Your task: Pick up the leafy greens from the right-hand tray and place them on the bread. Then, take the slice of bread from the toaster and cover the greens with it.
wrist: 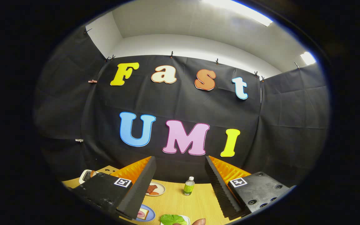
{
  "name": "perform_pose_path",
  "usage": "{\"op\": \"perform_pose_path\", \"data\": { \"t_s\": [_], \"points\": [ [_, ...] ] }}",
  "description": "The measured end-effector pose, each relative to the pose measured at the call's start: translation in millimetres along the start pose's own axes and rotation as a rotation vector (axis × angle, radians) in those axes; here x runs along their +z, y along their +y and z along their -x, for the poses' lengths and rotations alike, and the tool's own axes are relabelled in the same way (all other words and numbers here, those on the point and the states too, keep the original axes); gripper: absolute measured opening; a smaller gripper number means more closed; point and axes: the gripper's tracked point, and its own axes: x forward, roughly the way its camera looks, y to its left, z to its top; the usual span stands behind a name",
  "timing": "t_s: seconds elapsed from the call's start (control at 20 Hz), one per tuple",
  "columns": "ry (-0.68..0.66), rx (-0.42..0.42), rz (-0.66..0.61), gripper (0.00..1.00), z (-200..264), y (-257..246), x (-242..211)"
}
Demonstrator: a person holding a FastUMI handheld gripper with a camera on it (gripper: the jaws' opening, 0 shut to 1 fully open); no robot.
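My gripper (180,159) is open, its fingers spread wide and held high above the wooden table (170,200) with nothing between them. Below, in the gap between the fingers, the leafy greens (173,219) lie on a white tray (186,217). Left of the greens, a blue plate (150,217) holds a slice of bread (142,214) with a pink topping, half hidden by the left finger. A white toaster (85,175) peeks out behind the left finger at the table's far left; I cannot tell what is in it.
A small green-labelled bottle (188,186) stands mid-table, beyond the greens. A white plate with brown food (152,189) sits to its left. A person's fingertip (199,222) shows beside the greens' tray. The black booth wall closes off the back of the table.
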Motion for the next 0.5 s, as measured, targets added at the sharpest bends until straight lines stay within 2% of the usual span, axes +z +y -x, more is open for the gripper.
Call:
{"op": "perform_pose_path", "data": {
  "t_s": [0.5],
  "points": [
    [0.011,0.025,0.006,0.97,-2.0,2.5,-6.9]
  ]
}}
